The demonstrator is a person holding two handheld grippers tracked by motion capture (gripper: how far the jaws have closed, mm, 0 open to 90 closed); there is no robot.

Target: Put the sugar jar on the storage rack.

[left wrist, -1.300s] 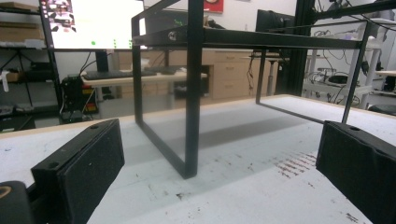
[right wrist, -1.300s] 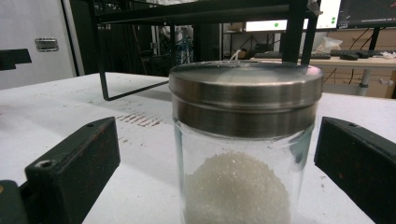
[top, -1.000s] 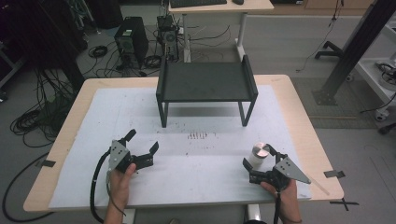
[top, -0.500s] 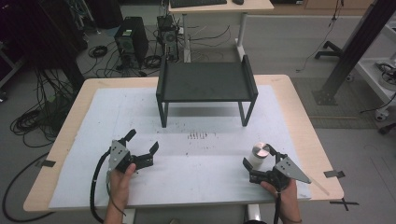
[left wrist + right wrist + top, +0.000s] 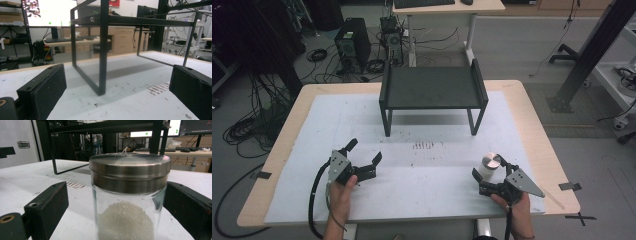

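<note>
On the white table (image 5: pixel 427 175), right tongs (image 5: pixel 490 174) straddle the jar (image 5: pixel 488 166).

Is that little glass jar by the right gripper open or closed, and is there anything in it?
Closed: a metal lid sits on the jar. It stands upright, partly filled with white grains.

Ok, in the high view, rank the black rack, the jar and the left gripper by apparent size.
1. black rack, clearly largest.
2. left gripper, jaws spread open.
3. jar, smallest, standing between the right gripper's open jaws.
</note>
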